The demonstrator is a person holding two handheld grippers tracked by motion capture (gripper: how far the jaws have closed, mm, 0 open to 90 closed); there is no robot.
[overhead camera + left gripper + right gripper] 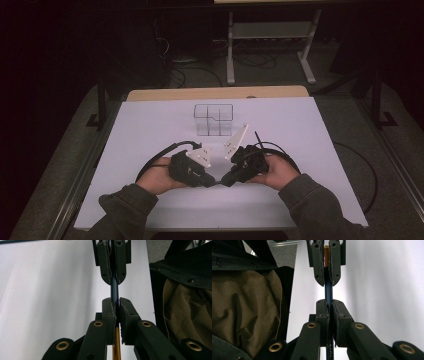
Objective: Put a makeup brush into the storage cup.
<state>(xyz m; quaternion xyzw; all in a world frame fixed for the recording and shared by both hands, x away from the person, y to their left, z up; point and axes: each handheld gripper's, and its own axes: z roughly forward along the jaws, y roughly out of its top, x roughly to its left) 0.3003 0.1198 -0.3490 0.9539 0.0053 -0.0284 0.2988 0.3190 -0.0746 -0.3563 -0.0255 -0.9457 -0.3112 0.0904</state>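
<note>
High view first, nearest the camera: the person's two sleeved forearms come in from below, and the left gripper and right gripper meet tip to tip over the white table sheet, between the two hands. Their jaws face each other because both pinch the same slim pen-like stick, dark blue along its middle with a golden-orange end. I judge this to be a pull-apart, or a hand-over from one tool to the other.

Left gripper view shows its own black jaws pressed together on the stick. The golden-orange end runs down between them, the blue part crosses the short gap, and the other tool's jaws clamp it beyond. Right gripper view gives the mirror case: its jaws are shut on the blue shaft, and the golden-orange end sits inside the far jaws. Pale lettering runs along the shaft near the bottom of that view, too small to read.

Farther up the sheet, well apart from the hands, stands a clear plastic organiser box with dark-edged compartments, probably where such things belong. No brand or label can be read anywhere.
</note>
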